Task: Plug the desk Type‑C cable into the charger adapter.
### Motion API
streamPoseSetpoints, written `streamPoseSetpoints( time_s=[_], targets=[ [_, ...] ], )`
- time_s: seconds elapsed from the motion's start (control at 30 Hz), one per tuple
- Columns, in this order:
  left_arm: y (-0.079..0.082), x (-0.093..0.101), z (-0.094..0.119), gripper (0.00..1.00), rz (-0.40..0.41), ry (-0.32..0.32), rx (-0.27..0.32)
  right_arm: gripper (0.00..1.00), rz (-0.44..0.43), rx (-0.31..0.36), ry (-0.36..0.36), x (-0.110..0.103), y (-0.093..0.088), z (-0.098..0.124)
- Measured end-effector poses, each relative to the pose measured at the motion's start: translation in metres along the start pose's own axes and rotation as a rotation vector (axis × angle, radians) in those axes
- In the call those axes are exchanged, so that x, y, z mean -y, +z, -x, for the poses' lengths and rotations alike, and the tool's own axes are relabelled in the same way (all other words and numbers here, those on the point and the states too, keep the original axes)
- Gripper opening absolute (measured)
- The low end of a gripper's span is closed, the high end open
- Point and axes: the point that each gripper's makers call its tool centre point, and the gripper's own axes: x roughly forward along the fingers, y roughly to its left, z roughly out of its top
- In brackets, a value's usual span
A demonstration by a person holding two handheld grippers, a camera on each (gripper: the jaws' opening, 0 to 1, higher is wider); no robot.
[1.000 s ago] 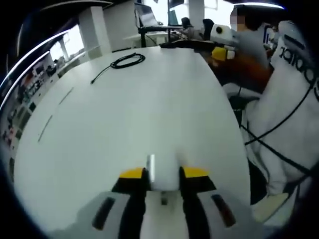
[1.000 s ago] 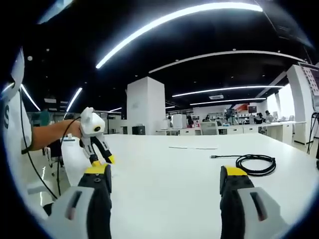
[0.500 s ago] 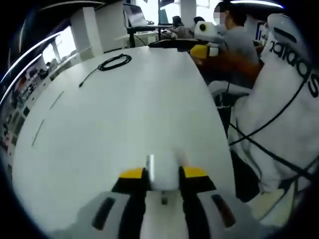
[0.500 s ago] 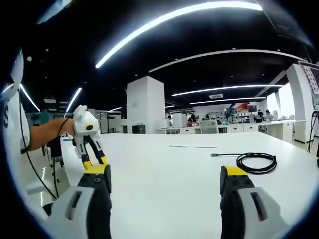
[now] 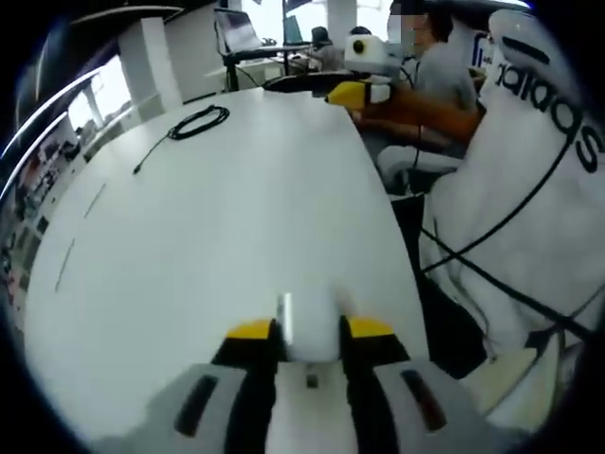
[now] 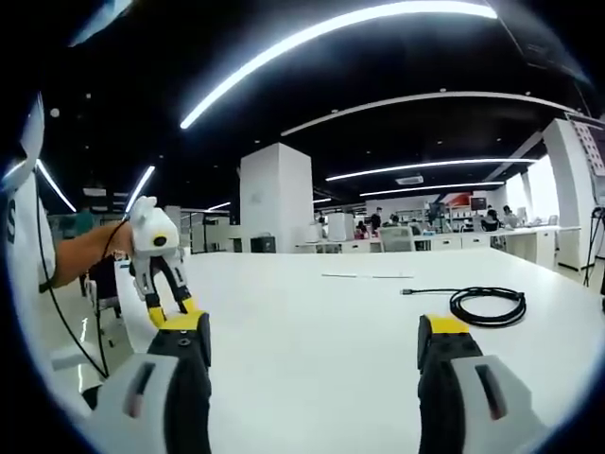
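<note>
Now the left gripper (image 5: 310, 331) pinches the white charger adapter (image 5: 310, 326) near the table (image 5: 217, 227) edge, and the right gripper (image 6: 317, 340) is spread and empty. The black Type-C cable (image 6: 487, 305) lies coiled well ahead, so the right gripper should reach for its plug end (image 6: 406, 293).
</note>
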Motion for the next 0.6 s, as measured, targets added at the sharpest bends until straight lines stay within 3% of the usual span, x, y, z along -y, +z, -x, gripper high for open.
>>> streamPoseSetpoints(
  time_s=[0.43, 0.6],
  targets=[
    [-0.005, -0.005, 0.004, 0.27, -0.002, -0.009, -0.014, 0.91, -0.004, -0.003, 0.007, -0.002, -0.002, -0.001],
    [0.007, -0.001, 0.012, 0.29, 0.022, -0.018, 0.063, 0.92, -0.007, -0.006, 0.005, -0.002, -0.003, 0.0]
  ],
)
